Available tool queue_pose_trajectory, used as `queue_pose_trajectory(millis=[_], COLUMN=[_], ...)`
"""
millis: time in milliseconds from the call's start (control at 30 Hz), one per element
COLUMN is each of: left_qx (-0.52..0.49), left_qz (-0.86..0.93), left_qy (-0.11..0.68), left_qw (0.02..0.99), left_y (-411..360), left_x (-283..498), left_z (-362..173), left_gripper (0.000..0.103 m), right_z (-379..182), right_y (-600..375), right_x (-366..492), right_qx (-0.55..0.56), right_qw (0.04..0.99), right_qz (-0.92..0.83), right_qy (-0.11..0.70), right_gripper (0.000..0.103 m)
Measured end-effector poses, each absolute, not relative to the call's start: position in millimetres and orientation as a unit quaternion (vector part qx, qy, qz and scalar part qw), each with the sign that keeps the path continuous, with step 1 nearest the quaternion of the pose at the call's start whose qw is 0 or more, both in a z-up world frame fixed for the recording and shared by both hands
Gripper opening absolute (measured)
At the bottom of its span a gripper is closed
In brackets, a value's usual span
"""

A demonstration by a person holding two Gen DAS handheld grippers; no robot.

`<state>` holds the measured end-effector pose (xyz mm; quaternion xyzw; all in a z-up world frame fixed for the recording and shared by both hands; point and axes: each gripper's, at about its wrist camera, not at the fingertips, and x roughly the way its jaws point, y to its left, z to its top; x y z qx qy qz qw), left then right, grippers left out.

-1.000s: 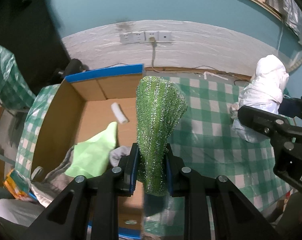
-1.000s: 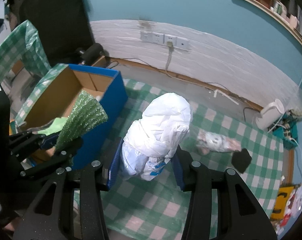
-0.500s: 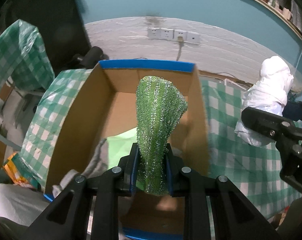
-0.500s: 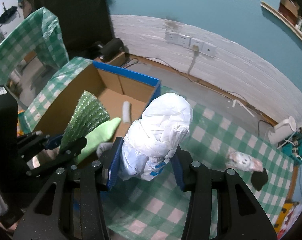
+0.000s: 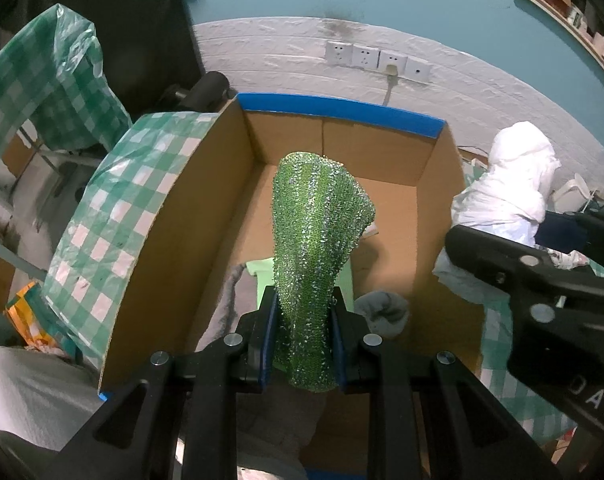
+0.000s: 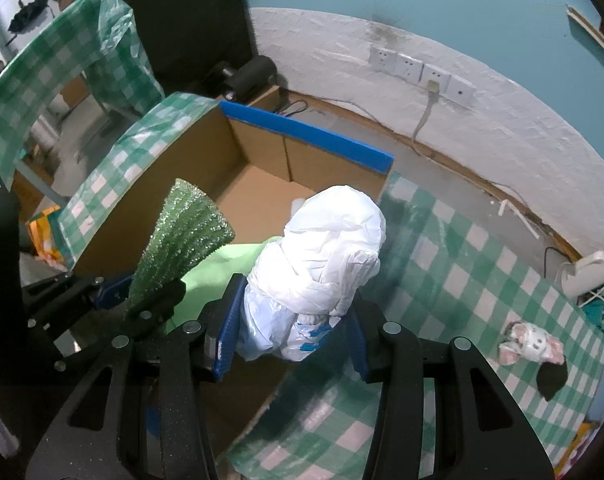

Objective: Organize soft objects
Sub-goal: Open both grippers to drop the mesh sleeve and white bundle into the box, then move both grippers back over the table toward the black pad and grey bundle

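The green sparkly cloth (image 5: pixel 315 248) stands pinched upright in the left hand-held gripper (image 5: pixel 303 340), whose blue pads are clamped on its lower part, directly above the open cardboard box (image 5: pixel 429 200). The white plastic bundle (image 6: pixel 321 268) is clasped in the same way by the right hand-held gripper (image 6: pixel 292 340), hanging over the box's near right side, partly above the checked surface (image 6: pixel 461 280). Both soft things appear to be at the delivery step: carried over the box and not yet let go. The next move likely calls for lowering each a little and parting the jaws so the pieces fall onto the light green cloth (image 5: pixel 264 276) and grey fabric (image 5: pixel 381 312) already lying inside, with the bundle brought further over the opening so it does not catch the wall.

The left wrist view looks straight down into the box, showing its floor and contents. The right wrist view alone shows what is left outside: a small pink-and-white plush toy (image 6: pixel 529 344) and a dark item (image 6: pixel 551 378) beside it on the surface, well apart from the box.
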<state>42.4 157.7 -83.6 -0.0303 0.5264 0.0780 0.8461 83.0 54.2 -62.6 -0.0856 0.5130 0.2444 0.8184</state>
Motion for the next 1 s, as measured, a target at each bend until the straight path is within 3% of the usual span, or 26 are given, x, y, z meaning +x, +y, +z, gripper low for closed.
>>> queue_pose_trajectory(millis=[167, 267, 1000], left_qx=[-0.027, -0.025, -0.012], left_qz=[0.078, 0.085, 0.074], left_qy=[0.530, 0.529, 0.507], left_qw=[0.844, 0.844, 0.859], left_y=[157, 158, 137], left_x=[42, 42, 39], left_z=[-85, -85, -65], left_gripper=[0.048, 0.060, 0.069], right_z=[-66, -68, -48], right_y=[61, 61, 4], right_x=[85, 87, 80], right_qx=[-0.086, -0.089, -0.063], right_qw=[0.815, 0.816, 0.838], right_qz=[0.253, 0.243, 0.200], right_qy=[0.514, 0.517, 0.503], right_gripper=[0.051, 0.067, 0.071])
